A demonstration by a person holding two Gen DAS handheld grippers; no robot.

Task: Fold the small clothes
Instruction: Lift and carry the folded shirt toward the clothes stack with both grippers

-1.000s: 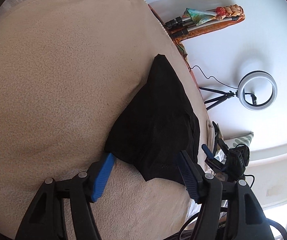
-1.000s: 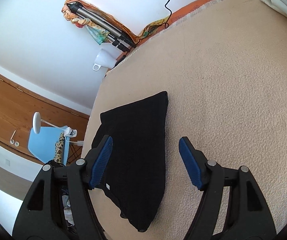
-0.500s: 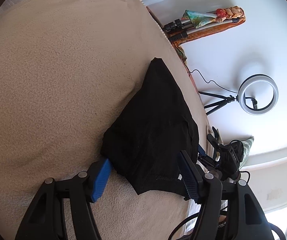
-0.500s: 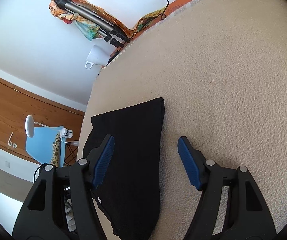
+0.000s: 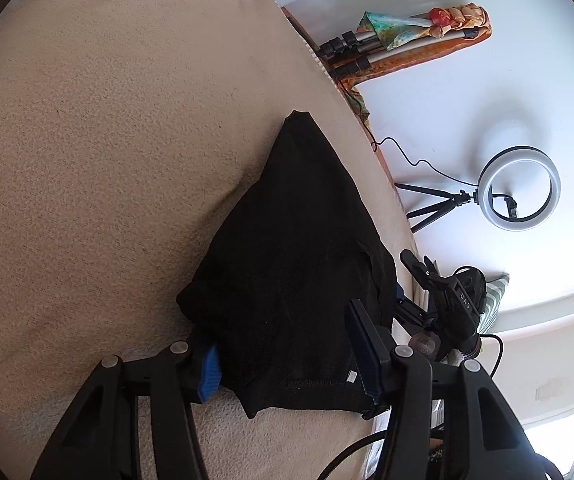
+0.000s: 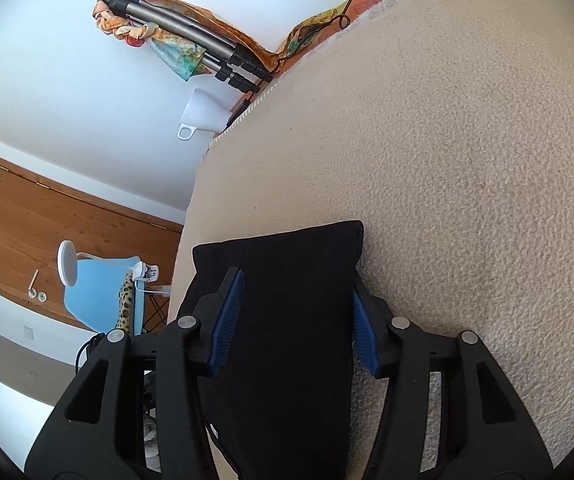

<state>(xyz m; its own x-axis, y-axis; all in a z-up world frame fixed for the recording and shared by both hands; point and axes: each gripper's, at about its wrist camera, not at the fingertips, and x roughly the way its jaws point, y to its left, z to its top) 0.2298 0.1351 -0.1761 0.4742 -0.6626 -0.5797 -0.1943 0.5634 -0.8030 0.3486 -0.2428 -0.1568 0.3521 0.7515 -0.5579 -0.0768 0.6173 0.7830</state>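
- Two grippers straddle one black garment, jaws on both closing.
- Left gripper: garment's near hem lies between its blue pads; left pad half buried under the cloth, right pad at the hem's edge by a small white tag. Firm pinch? Cannot tell.
- Right gripper: pads flank a narrow folded end of the garment, close to both sides; contact unclear.
- Garment lies flat on a beige blanket, near its edge.
- Beyond the edge: ring light, white wall.
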